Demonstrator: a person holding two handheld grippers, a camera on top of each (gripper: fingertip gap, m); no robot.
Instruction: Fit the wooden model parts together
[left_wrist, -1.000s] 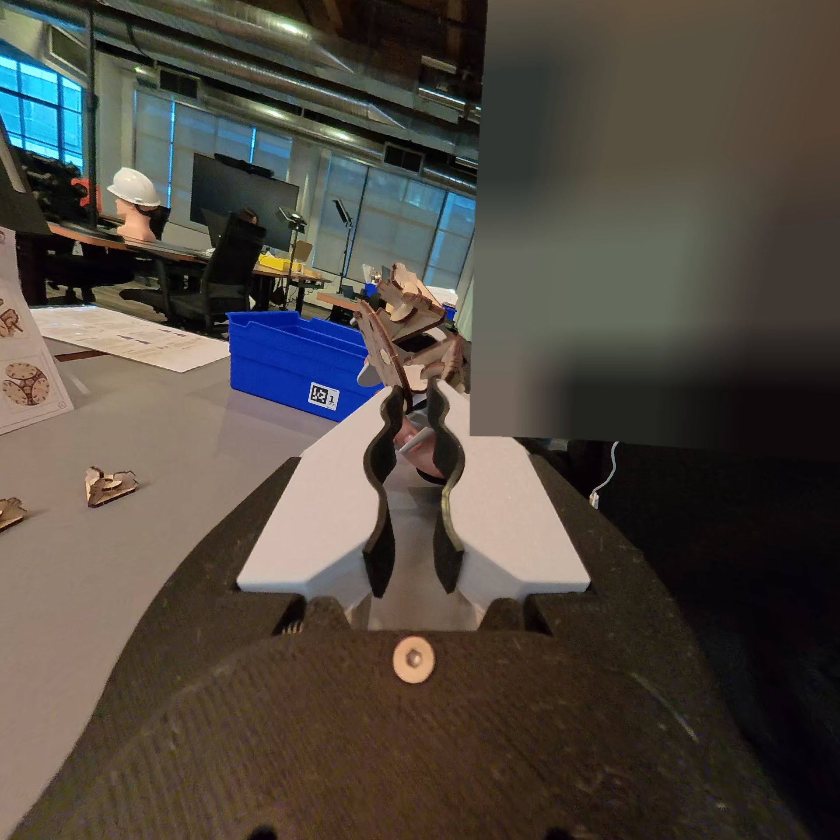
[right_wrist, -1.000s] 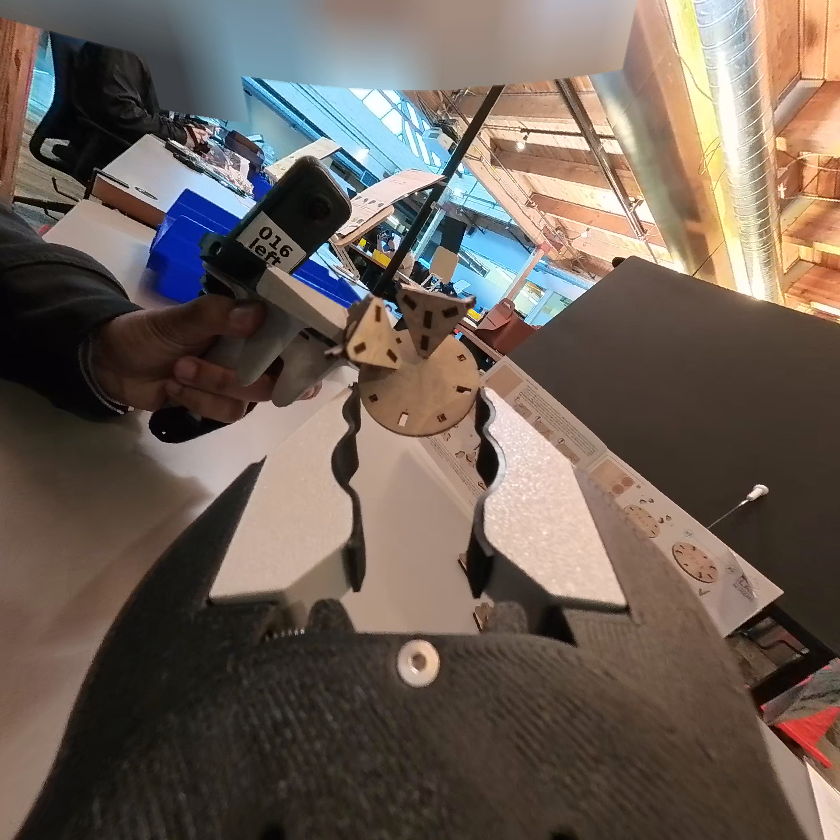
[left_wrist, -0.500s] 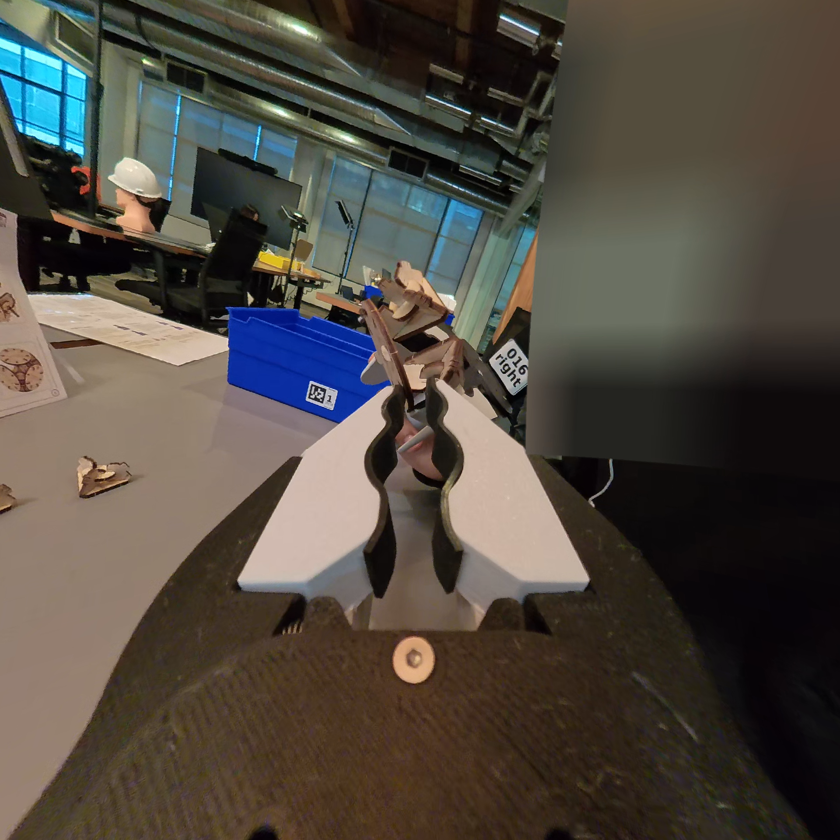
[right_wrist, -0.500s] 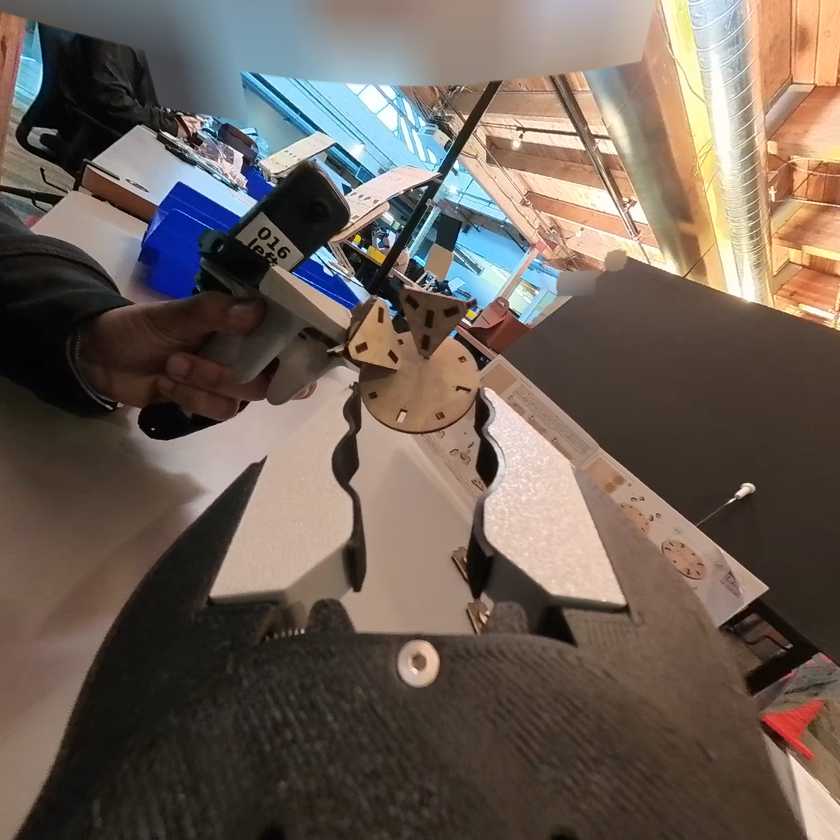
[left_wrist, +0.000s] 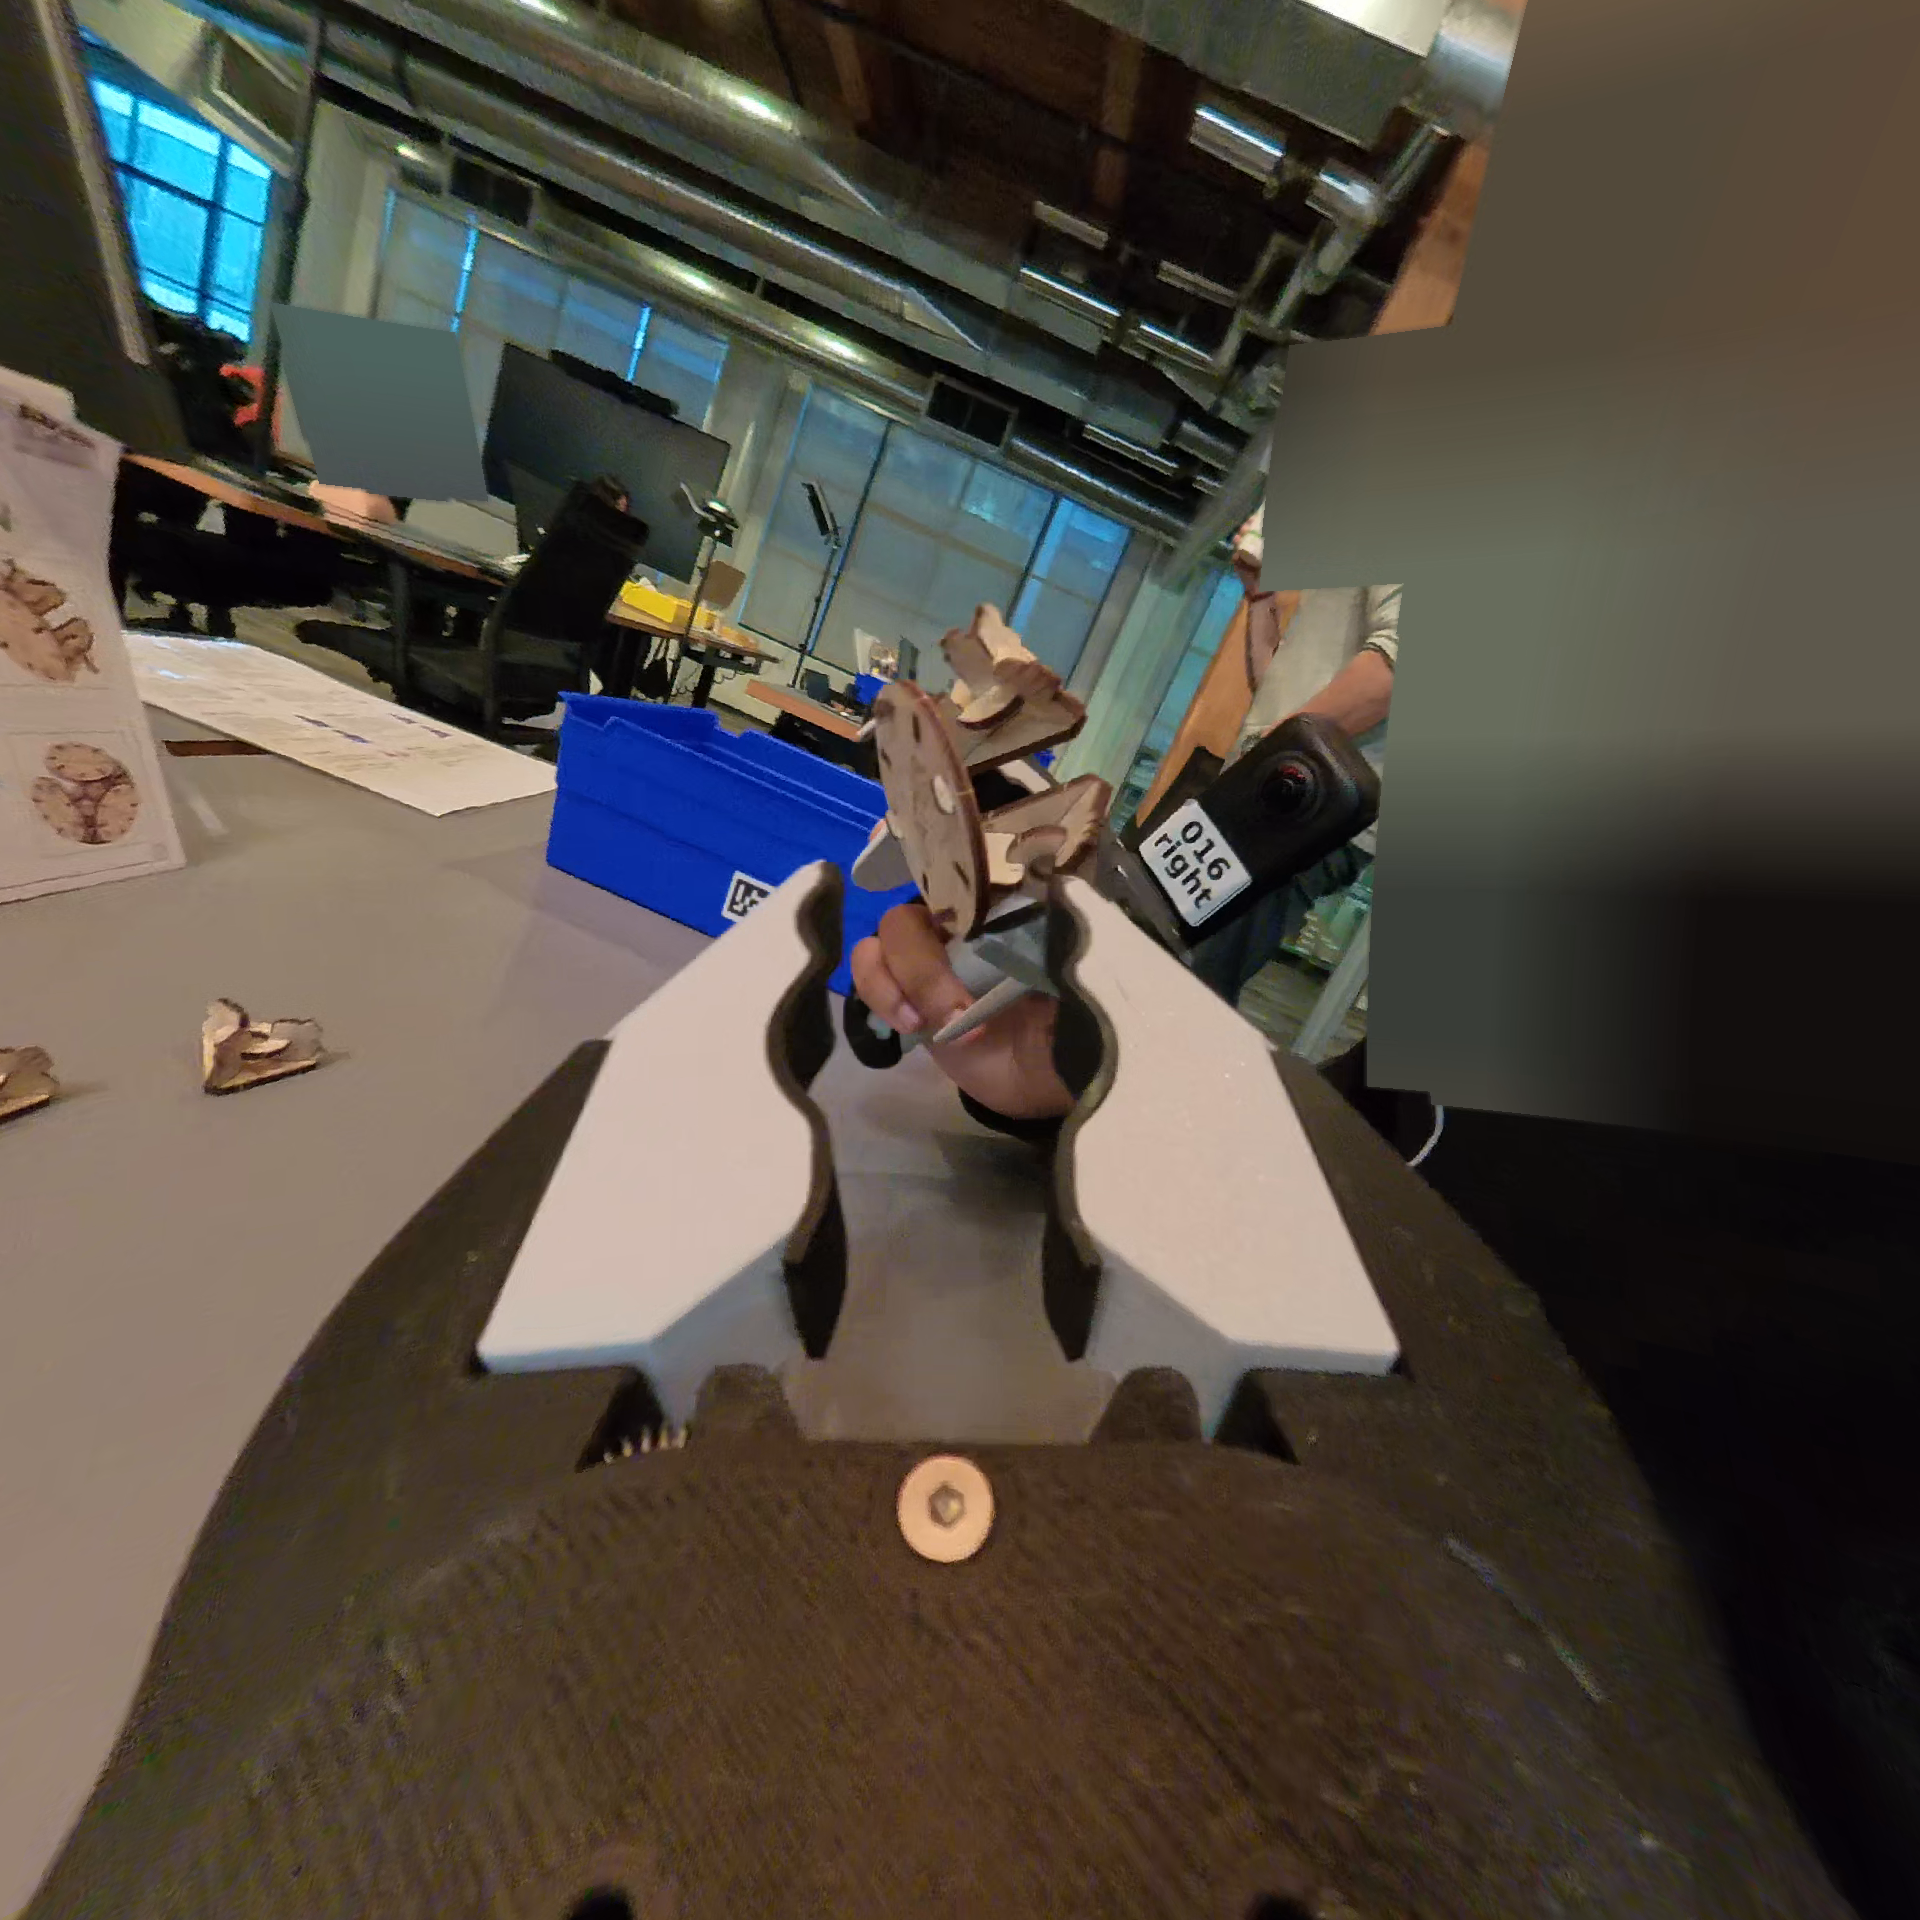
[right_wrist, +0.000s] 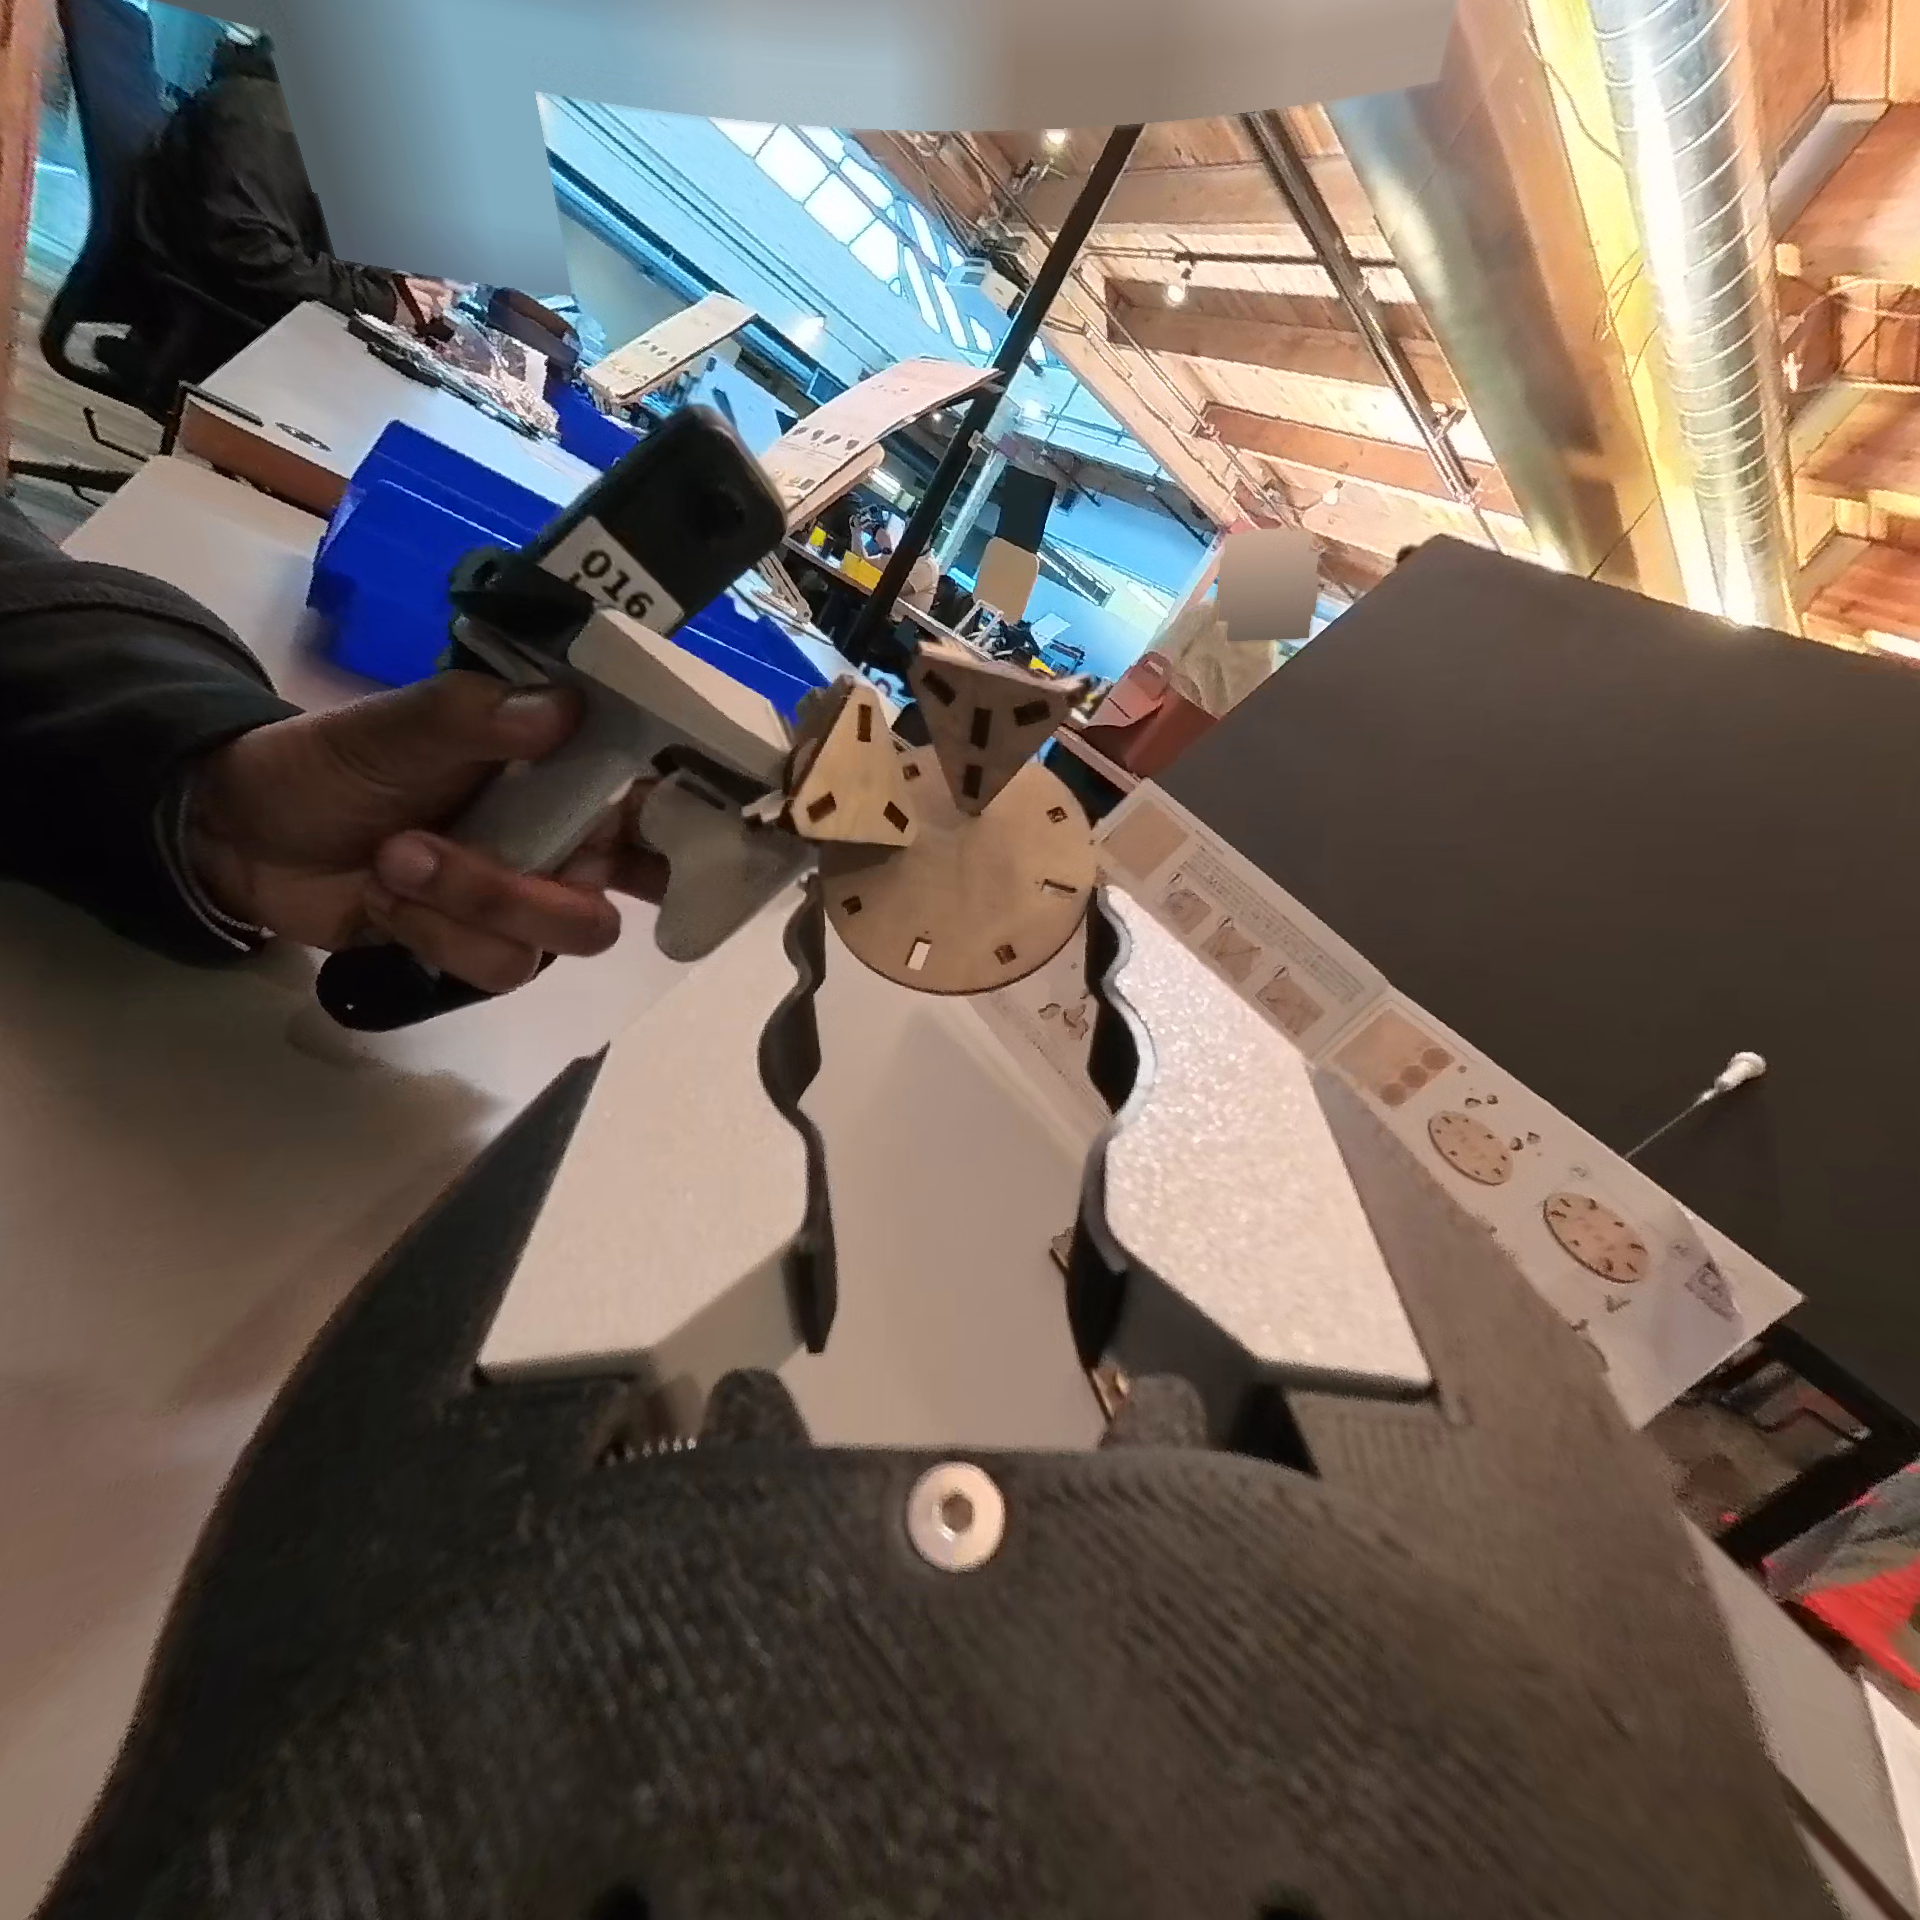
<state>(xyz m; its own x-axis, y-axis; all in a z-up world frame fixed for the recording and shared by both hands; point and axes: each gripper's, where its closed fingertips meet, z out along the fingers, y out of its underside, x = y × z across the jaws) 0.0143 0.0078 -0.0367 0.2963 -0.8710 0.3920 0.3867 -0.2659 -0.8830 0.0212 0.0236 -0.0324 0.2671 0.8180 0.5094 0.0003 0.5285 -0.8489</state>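
wooden disc (right_wrist: 961, 894): 1 | triangular wooden pieces fitted on the disc (right_wrist: 852, 779): 2 | loose wooden pieces on the grey table (left_wrist: 258, 1044): 2 | blue bin (left_wrist: 686, 800): 1 | grippers (left_wrist: 940, 904): 2 | instruction sheets (right_wrist: 1455, 1132): at least 2

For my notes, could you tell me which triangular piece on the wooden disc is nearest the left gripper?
The paler triangle, left of the darker one, beside that gripper's fingers.

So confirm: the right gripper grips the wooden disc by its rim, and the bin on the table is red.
Not red: the bin is blue, per the left wrist view. The right gripper does grip the wooden disc by its rim.
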